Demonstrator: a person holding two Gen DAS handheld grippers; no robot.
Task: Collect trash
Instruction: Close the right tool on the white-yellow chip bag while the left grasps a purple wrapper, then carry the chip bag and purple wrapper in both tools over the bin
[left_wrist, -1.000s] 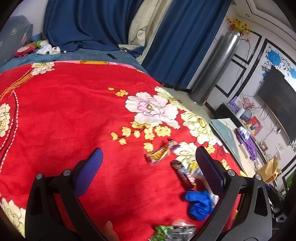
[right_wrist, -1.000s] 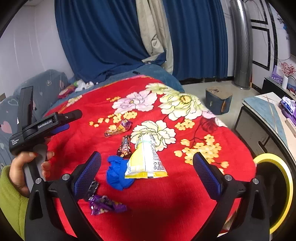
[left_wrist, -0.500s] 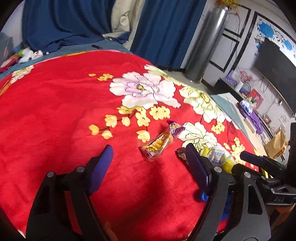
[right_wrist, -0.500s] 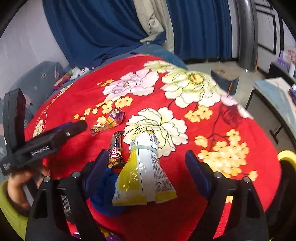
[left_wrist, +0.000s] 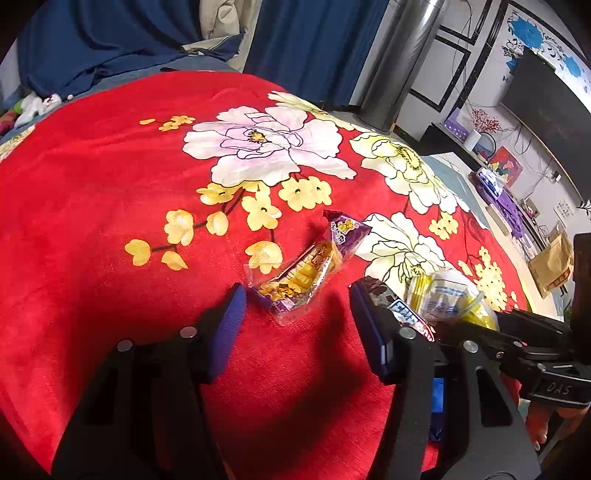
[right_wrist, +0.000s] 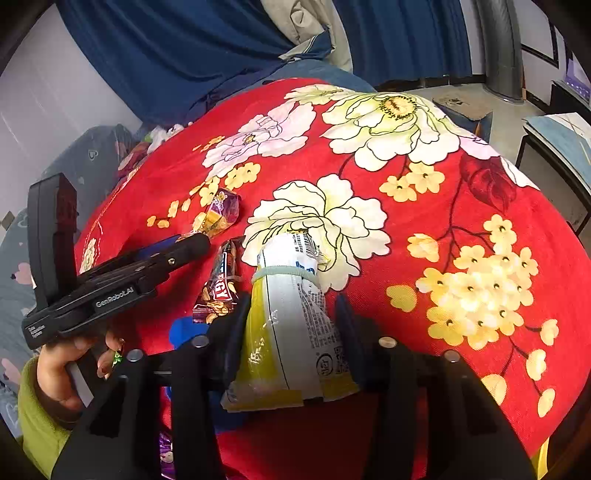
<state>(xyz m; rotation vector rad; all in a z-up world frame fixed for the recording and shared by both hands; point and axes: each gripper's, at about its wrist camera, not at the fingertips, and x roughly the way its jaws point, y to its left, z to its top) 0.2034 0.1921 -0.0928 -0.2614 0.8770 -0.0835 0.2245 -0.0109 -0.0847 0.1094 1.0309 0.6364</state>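
A purple and yellow snack wrapper (left_wrist: 314, 266) lies on the red flowered blanket (left_wrist: 92, 184). My left gripper (left_wrist: 295, 295) is open, its jaws either side of the wrapper's near end, not closed on it. A brown candy bar (right_wrist: 218, 288) lies beside a yellow and white snack bag (right_wrist: 291, 325) bound by a rubber band. My right gripper (right_wrist: 291, 314) straddles that bag, jaws close to its sides. The bag also shows in the left wrist view (left_wrist: 447, 299). A blue crumpled item (right_wrist: 184, 330) lies partly hidden under the right gripper.
A purple wrapper (right_wrist: 166, 454) lies at the near edge. Blue curtains (left_wrist: 314, 44) and a metal column (left_wrist: 399, 62) stand behind the bed. A low table (left_wrist: 491, 206) and TV are to the right. A yellow bin rim (right_wrist: 541, 458) shows at lower right.
Both grippers moved forward and down. The left one now brackets the purple and yellow wrapper. The right one's jaws narrowed around the yellow and white bag.
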